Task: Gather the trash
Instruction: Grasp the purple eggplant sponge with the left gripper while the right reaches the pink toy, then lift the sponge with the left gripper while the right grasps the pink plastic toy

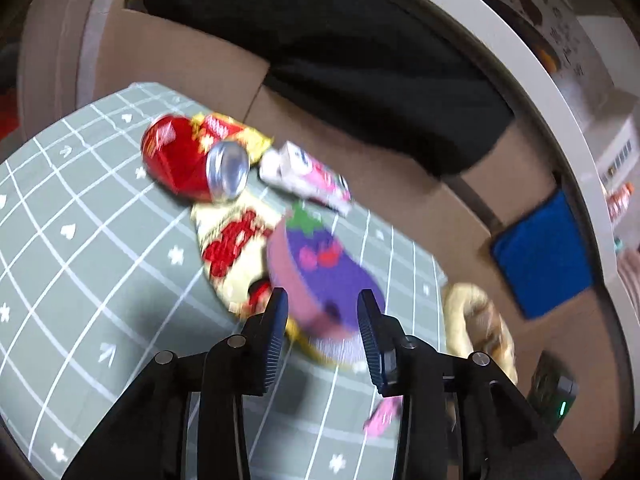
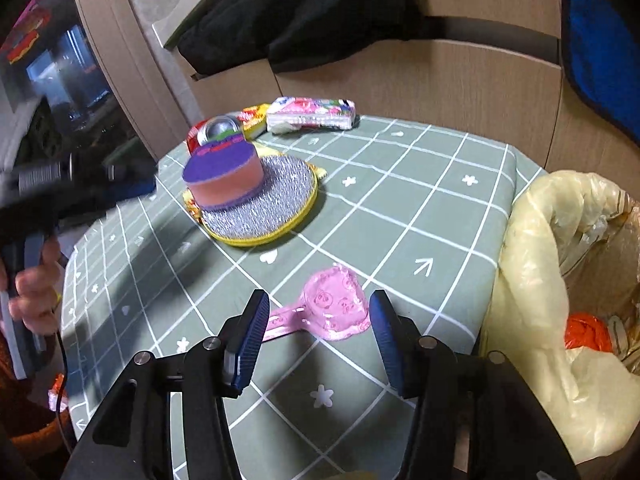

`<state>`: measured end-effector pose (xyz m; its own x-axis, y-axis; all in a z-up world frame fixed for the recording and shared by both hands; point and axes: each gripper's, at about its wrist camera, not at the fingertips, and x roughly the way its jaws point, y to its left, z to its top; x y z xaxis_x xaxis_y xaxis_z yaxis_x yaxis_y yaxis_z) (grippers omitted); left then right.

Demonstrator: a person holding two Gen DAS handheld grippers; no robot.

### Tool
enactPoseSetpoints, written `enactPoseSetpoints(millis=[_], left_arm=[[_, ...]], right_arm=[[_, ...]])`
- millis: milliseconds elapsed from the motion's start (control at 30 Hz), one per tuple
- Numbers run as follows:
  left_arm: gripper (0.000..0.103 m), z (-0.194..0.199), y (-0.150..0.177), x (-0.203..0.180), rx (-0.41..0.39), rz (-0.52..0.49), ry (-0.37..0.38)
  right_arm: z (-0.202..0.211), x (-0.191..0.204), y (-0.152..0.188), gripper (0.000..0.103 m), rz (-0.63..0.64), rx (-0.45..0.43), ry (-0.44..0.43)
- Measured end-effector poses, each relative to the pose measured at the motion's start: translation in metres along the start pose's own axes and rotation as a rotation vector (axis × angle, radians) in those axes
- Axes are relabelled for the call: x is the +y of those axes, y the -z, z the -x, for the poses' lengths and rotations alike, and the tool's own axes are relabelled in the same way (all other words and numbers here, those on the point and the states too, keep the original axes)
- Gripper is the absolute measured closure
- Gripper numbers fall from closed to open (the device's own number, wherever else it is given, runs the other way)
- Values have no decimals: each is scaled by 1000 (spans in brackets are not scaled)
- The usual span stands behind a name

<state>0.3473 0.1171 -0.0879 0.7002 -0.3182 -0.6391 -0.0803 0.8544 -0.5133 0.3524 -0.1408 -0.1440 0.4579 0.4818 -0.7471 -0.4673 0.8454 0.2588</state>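
On the green grid tablecloth (image 2: 400, 208) lie a crushed red can (image 1: 188, 160), a yellow-red snack wrapper (image 1: 236, 248), a white-pink wrapped pack (image 1: 308, 176), a purple-pink sponge (image 1: 320, 272) resting on a silver scouring pad (image 2: 272, 200), and a pink wrapper (image 2: 332, 308). My left gripper (image 1: 322, 312) is open, its fingers either side of the sponge's near end. My right gripper (image 2: 318, 320) is open, low over the pink wrapper. The can (image 2: 218, 130), the pack (image 2: 312, 114) and the sponge (image 2: 224, 176) also show in the right wrist view.
A bin lined with a yellowish plastic bag (image 2: 560, 280) stands at the table's right edge, holding orange trash (image 2: 588, 332). Wooden cabinets (image 2: 440, 80) with dark clothing (image 2: 300, 8) stand behind the table. A blue cloth (image 1: 544, 252) hangs nearby.
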Motion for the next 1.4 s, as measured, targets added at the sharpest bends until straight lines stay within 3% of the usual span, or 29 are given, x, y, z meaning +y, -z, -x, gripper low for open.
enactPoseSetpoints(millis=[100,267,400,533,667,767,1033,1200,1300,1400], left_arm=[[60,-17,-13,0,-24,7,-50],[59,-52,-20,8,44,52,-88],[55,-67,-20,10,63,84,-72],[51,-82,-24,6,138,100,-39],[48,-99,-25,2,240,147,53],[51,-105,-23,-7,284,132,75],[67,-54,-21,-31,171,19,47],[69,-1,-19,-42,36,-74,24],[69,24,-16,-49,-44,-142,-15],[69,37,-13,-51,-73,-188,-51]], right_arm=[[-6,-1,4,53,-13,17,-6],[-5,1,6,49,-9,8,-14],[-6,4,6,46,5,7,-22],[-6,7,7,40,25,6,-27],[-9,16,8,31,76,16,-8],[-10,21,8,28,96,23,7],[-7,8,2,29,43,44,-62],[-5,7,1,31,18,25,-13],[-3,11,0,39,49,19,-2],[-12,14,-3,49,88,43,32]])
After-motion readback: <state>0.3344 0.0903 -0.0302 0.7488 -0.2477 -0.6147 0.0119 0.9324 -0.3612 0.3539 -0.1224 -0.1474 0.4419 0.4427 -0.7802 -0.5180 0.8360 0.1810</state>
